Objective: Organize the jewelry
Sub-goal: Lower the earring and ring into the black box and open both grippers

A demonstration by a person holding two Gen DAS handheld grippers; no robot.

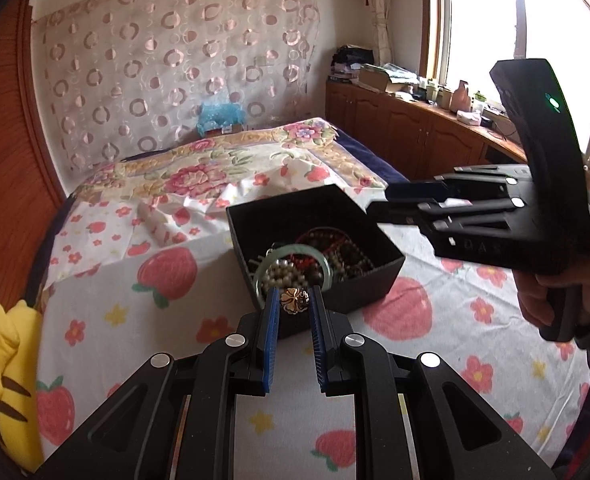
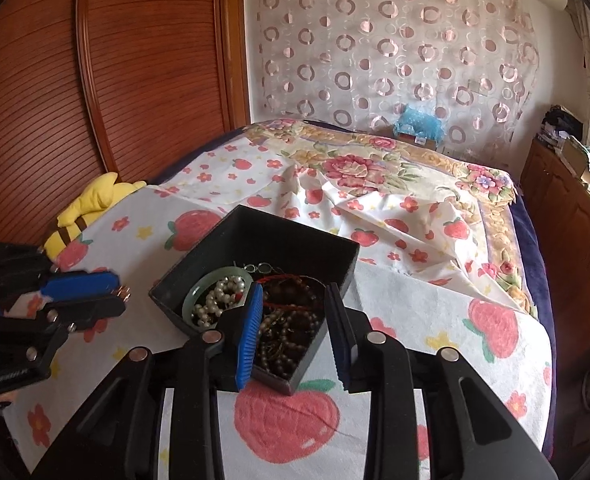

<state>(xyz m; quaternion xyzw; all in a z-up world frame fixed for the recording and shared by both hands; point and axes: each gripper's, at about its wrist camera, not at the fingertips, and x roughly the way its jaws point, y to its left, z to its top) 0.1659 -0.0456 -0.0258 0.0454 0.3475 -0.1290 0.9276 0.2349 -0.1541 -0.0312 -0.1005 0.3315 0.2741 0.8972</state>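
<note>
My left gripper [image 1: 293, 300] pinches a gold flower charm [image 1: 294, 299] just short of the black box [image 1: 359, 280]; my right gripper [image 2: 295, 300] hangs open above it.

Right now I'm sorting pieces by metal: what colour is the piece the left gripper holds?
Gold, clearest in the left wrist view.
</note>
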